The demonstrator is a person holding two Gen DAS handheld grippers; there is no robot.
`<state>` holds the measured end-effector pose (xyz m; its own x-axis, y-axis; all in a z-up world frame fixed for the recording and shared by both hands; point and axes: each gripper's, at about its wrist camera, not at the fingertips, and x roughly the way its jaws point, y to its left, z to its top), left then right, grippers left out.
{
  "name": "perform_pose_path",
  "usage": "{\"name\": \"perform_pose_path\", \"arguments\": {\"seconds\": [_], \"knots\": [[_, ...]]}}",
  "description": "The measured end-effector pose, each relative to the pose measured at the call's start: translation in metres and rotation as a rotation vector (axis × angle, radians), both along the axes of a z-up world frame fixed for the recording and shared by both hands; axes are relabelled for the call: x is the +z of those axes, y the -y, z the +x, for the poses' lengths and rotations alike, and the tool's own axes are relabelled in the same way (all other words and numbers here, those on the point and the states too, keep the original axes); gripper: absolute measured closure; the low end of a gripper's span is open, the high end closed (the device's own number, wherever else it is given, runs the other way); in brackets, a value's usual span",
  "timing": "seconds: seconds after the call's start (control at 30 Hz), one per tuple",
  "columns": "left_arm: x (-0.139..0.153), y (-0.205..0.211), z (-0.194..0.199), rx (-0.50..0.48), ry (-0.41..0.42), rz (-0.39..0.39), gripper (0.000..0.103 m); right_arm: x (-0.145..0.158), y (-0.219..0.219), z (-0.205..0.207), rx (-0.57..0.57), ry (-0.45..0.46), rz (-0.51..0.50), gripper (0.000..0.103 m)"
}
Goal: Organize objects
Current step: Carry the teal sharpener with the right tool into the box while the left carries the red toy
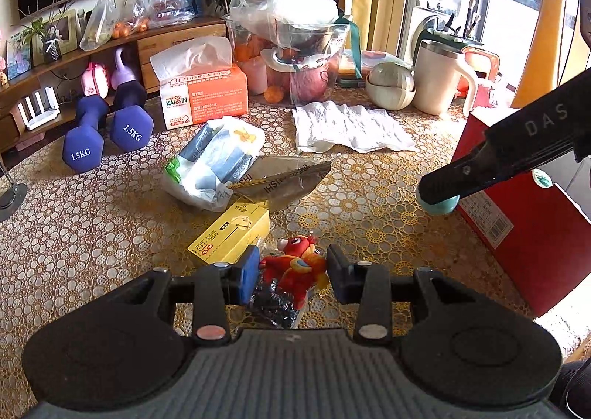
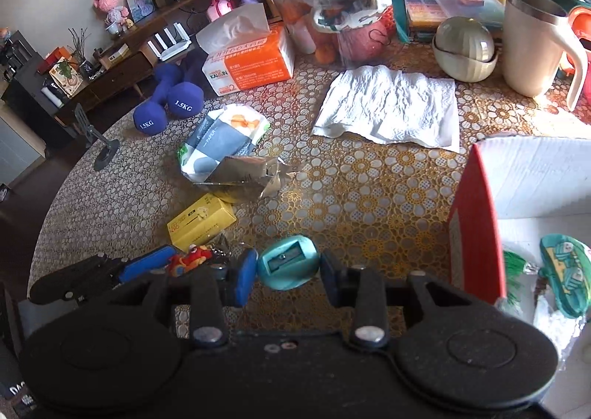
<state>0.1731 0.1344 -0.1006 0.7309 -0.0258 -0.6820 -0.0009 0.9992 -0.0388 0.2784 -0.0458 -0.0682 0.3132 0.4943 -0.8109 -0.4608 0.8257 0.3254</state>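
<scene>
L tongs clamped on red-orange plush dragon toy, just off the floral lace-pattern surface, beside small yellow cardboard box. R tongs clamped on teal egg-shaped plastic pencil sharpener, right of that box, near open red cardboard box w/ white interior.

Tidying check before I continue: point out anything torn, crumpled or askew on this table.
A torn-open silver foil wrapper lies crumpled mid-table against the tissue pack, and a creased white paper towel is spread flat near the bowls. Nothing looks spilled.
</scene>
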Motion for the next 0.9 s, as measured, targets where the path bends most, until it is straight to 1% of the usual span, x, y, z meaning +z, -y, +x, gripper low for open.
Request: {"name": "perform_pose_path", "arguments": {"seconds": [0.2, 0.37, 0.67, 0.9], "knots": [[0.031, 0.013, -0.01, -0.044, 0.013, 0.0, 0.064, 0.029, 0.031, -0.017, 0.004, 0.038, 0.02, 0.067], [0.058, 0.029, -0.019, -0.078, 0.026, -0.005, 0.064, 0.049, 0.065, -0.026, -0.027, 0.073, 0.043, 0.067], [0.105, 0.086, -0.028, -0.172, 0.075, 0.009, 0.064, 0.071, 0.139, -0.036, -0.116, 0.126, 0.049, 0.067], [0.126, 0.146, -0.022, -0.26, 0.106, 0.017, 0.064, 0.074, 0.198, -0.04, -0.194, 0.14, 0.028, 0.067]]}}
